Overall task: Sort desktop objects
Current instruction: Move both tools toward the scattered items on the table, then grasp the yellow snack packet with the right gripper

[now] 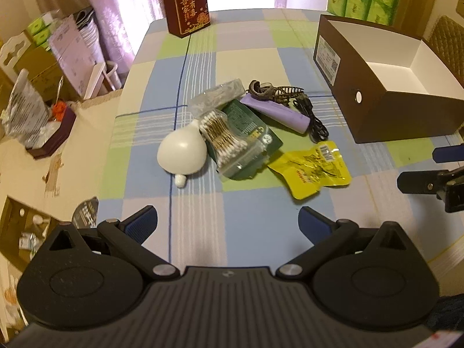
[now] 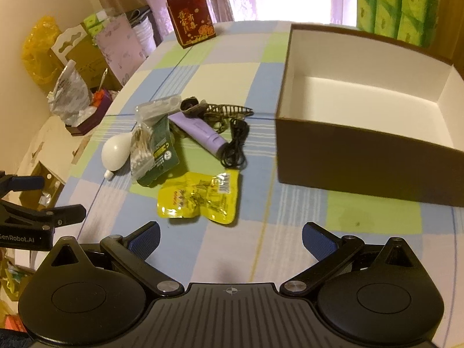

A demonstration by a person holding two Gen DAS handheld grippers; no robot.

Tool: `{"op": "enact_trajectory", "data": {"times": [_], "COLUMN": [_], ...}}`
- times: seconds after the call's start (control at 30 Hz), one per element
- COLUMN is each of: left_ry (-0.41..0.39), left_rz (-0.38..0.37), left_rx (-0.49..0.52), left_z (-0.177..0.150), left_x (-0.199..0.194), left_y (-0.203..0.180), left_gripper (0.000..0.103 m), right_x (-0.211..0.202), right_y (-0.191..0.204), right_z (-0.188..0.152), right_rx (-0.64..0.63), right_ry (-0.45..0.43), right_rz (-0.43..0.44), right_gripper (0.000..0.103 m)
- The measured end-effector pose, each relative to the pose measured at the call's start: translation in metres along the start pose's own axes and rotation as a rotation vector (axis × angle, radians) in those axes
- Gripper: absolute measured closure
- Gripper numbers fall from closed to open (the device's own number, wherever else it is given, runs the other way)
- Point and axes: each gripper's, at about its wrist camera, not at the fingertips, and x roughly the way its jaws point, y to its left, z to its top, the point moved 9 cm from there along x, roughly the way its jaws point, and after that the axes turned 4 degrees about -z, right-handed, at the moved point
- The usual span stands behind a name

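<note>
Only right wrist shows box floor [image 2: 362,92] bare, both grippers' fingers [image 1: 146,221] apart.

One box [image 2: 362,156], seven loose items [image 2: 200,197]

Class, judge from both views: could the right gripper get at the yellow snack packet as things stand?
Probably yes. The right gripper is open, and the yellow snack packet lies flat just ahead of it, nearest of the pile, with only bare checked tablecloth between them.
</note>
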Motion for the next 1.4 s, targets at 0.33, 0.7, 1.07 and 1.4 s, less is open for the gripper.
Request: {"op": "enact_trajectory", "data": {"times": [0.33, 0.7, 1.07, 1.4], "left_ry": [0.006, 0.053, 0.087, 0.106], "left_rz": [-0.055, -0.082, -0.085, -0.085], "left_rx": [0.059, 0.067, 0.048, 0.045], "left_z": [0.01, 0.015, 0.018, 0.02], "left_x": [0.033, 0.065, 0.084, 0.094], "left_y": [0.031, 0.053, 0.068, 0.071], "left_gripper": [0.001, 0.001, 0.001, 0.001], "right_x": [0.042, 0.086, 0.123, 0.129], "right_y": [0.021, 0.027, 0.038, 0.048], "right_z": [-0.002, 0.008, 0.014, 0.005], "right_rx": [0.04, 0.076, -0.017, -0.196], "right_ry": [0.03, 0.023, 0.037, 0.008], "right_rz": [0.02, 0.046, 0.021, -0.092], "right_gripper": [0.002, 0.002, 0.002, 0.013]}}
